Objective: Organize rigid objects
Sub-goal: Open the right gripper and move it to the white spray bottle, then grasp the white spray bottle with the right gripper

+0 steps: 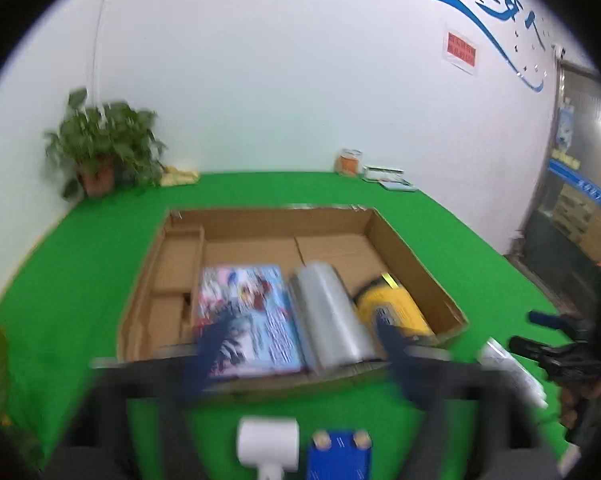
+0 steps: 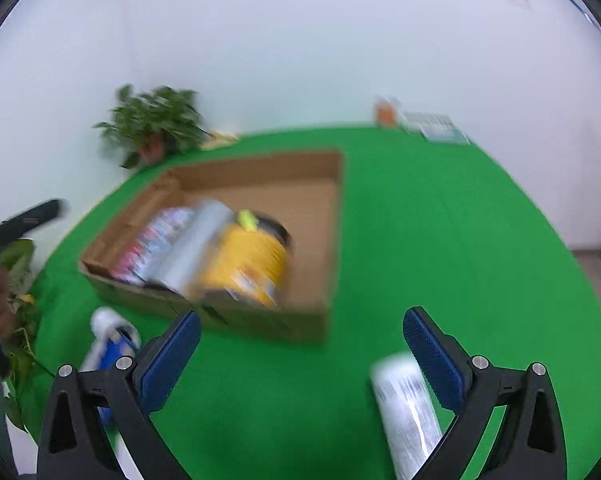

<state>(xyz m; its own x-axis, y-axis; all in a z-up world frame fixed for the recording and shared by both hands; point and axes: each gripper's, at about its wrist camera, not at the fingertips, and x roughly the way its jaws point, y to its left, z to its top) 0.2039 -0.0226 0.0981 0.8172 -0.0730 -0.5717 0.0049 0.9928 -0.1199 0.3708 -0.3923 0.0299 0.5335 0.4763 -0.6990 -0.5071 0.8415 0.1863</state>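
An open cardboard box (image 1: pixel 404 248) (image 2: pixel 332 240) sits on the green table. In it lie a colourful book (image 1: pixel 252 304) (image 2: pixel 152 240), a silver roll (image 1: pixel 332 312) (image 2: pixel 196 240) and a yellow can (image 1: pixel 396 308) (image 2: pixel 252 264). My left gripper (image 1: pixel 302 354) hovers blurred at the box's near wall, fingers apart, nothing between them. My right gripper (image 2: pixel 300 318) stands wide open over bare green to the right of the box. A white printed cylinder (image 2: pixel 404 408) (image 1: pixel 512 368) lies on the table just inside its right finger (image 2: pixel 432 356), not gripped.
A white and blue object (image 1: pixel 268 444) (image 2: pixel 108 344) lies on the table in front of the box. A potted plant (image 1: pixel 100 148) (image 2: pixel 156 124) stands at the back left by the wall. An orange jar (image 1: pixel 348 162) and flat boxes (image 1: pixel 384 176) sit at the back right.
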